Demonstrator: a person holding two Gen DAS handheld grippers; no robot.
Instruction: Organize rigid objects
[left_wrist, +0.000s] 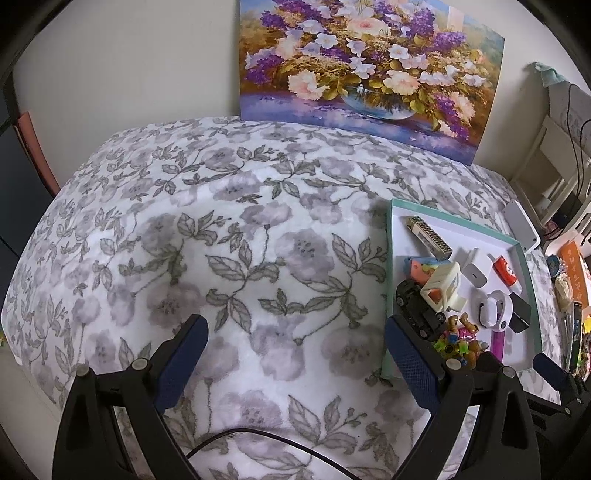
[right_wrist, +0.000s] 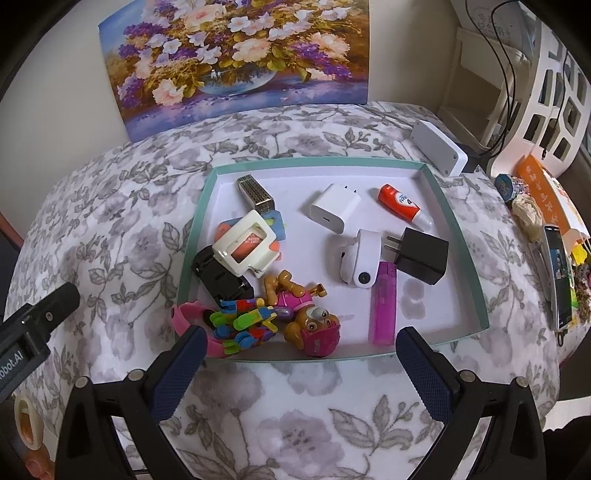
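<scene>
Floral bedding carries a teal tray (right_wrist: 469, 258) of light, stiff, smooth oddments, where the white charger (right_wrist: 334, 206) lies mid-tray, best pinched across flat sides; both left claw (left_wrist: 295, 347) and right claw (right_wrist: 301, 354) gape wide, empty.

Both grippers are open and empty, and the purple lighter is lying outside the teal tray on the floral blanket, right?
Not quite. Both grippers are open and empty, but the translucent purple lighter lies inside the teal-rimmed shallow tray, on its white floor beside the black plug adapter. The right wrist view shows this.
</scene>
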